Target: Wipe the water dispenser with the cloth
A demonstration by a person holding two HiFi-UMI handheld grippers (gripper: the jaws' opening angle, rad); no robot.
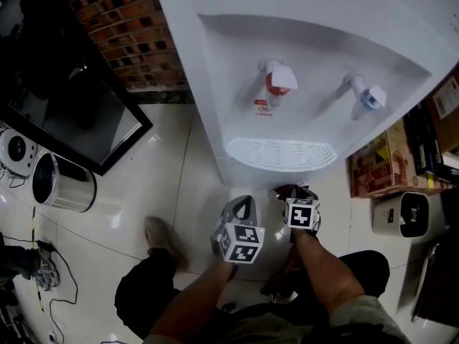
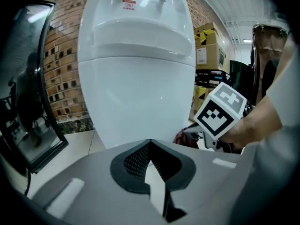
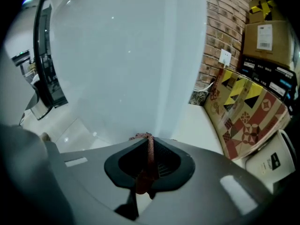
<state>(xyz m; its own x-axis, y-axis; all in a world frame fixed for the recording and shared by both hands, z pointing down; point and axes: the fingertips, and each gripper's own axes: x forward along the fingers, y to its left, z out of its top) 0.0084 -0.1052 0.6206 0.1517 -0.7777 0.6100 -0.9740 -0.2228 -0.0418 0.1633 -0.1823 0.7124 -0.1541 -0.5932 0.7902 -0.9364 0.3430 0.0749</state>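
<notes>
Pinching a dark red cloth edge-on, the right gripper has its grey jaws nearly pressed together, with only the thin fold of fabric between the black pads. A small bunch of the cloth pokes out past the tips. It sits right up at the lower front panel of the tall white plastic water dispenser, just below the white slotted drip tray. Whether the fabric presses on the panel cannot be told.

Just beside it on the left, the left gripper has its jaw tips meeting and nothing between them. It points at the same lower panel and stands apart from it. Each gripper carries a cube of black-and-white square markers.

Above the tray, inside the dispenser's recess, hang a red-and-white tap and a blue-and-white tap. A small red-and-white sticker sits under the red tap, and its print is too small to read.

To the right of the dispenser lean a flat carton with yellow, black and red patterns and, higher up, a brown cardboard box with a white label whose lettering is illegible. A red brick wall stands behind, and a round shiny steel bin sits on the pale tiled floor to the left.
</notes>
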